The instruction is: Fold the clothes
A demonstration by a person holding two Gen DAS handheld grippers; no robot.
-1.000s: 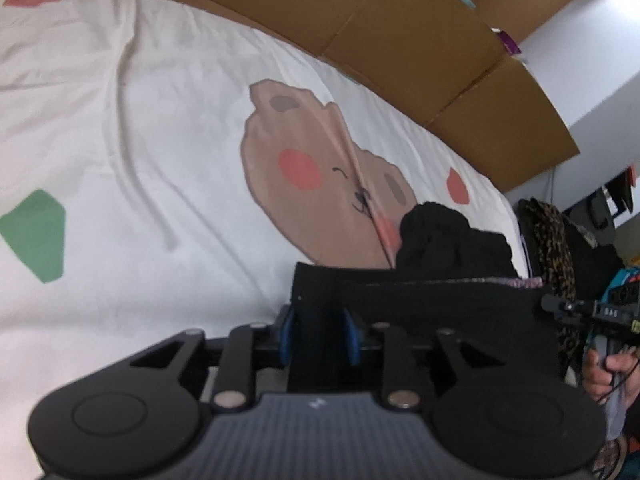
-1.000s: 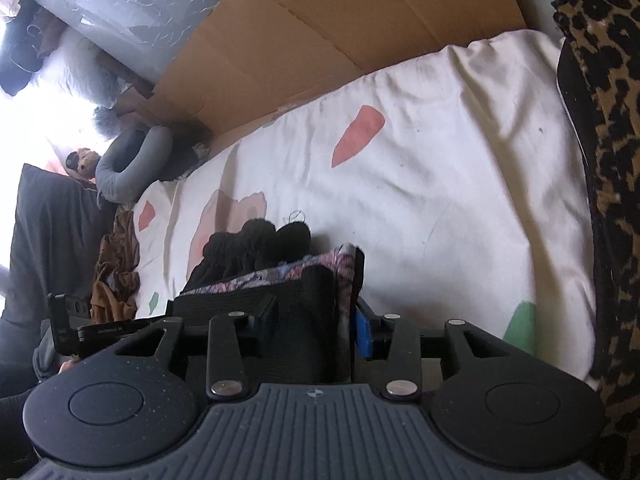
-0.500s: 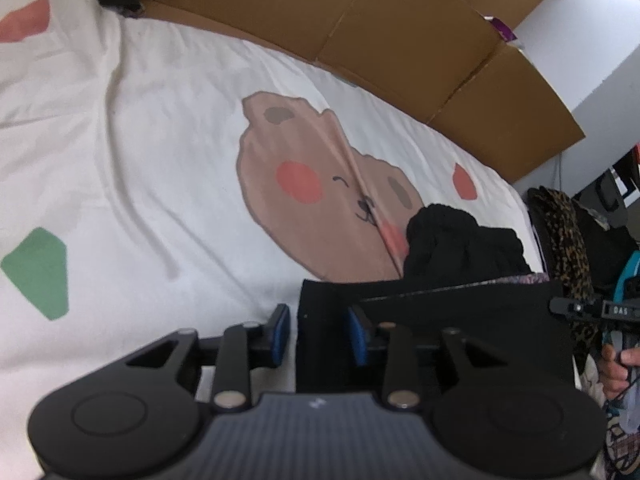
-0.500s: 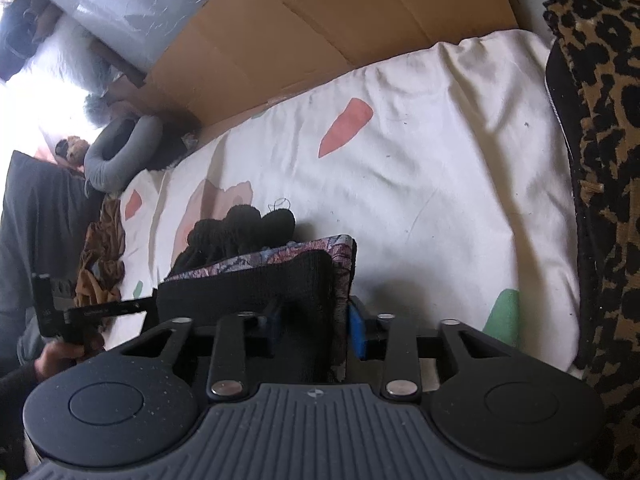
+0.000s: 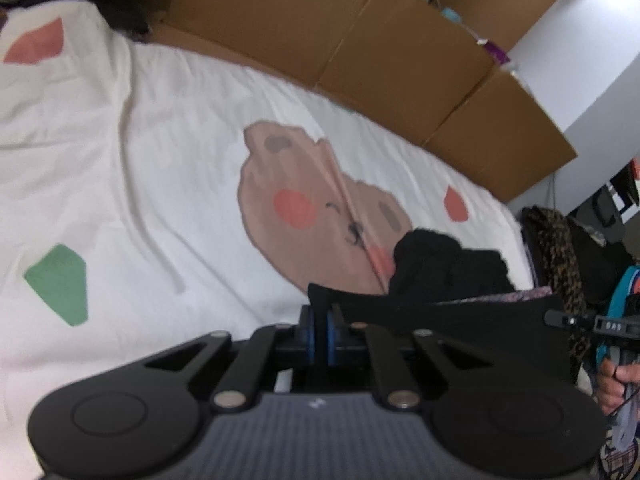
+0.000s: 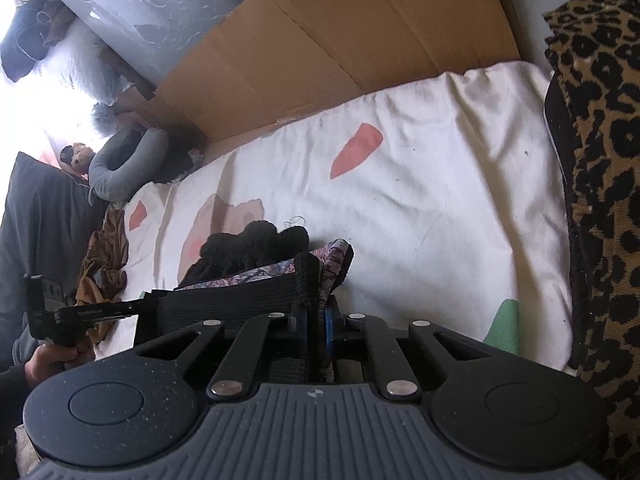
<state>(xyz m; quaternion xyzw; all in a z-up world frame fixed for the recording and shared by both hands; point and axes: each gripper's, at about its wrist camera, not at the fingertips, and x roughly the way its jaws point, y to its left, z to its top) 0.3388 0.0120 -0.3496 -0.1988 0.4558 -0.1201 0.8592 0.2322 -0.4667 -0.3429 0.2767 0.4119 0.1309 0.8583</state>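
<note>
A black garment (image 5: 440, 320) with an elastic waistband and a purple patterned lining (image 6: 256, 272) hangs stretched between my two grippers over the bed. My left gripper (image 5: 318, 326) has its jaws closing; the blue pads press on the waistband's left end. My right gripper (image 6: 316, 324) is closing too, and its pads pinch the band's right end together with the patterned cloth. Each gripper shows in the other's view, the right gripper (image 5: 592, 324) at the edge and the left gripper (image 6: 80, 312) in a hand. Behind the band lies a black fuzzy heap (image 5: 440, 256).
The white bedsheet (image 5: 160, 160) carries a bear print and coloured patches. Flattened cardboard (image 5: 360, 40) lines the bed's far side. A leopard-print cloth (image 6: 600, 160) lies along the bed's right edge. A grey neck pillow (image 6: 120, 160) and a brown garment (image 6: 104, 264) sit at the far left.
Both grippers' jaws have closed onto the waistband, which earlier sat loosely between wider pads. The left gripper has risen a little.
</note>
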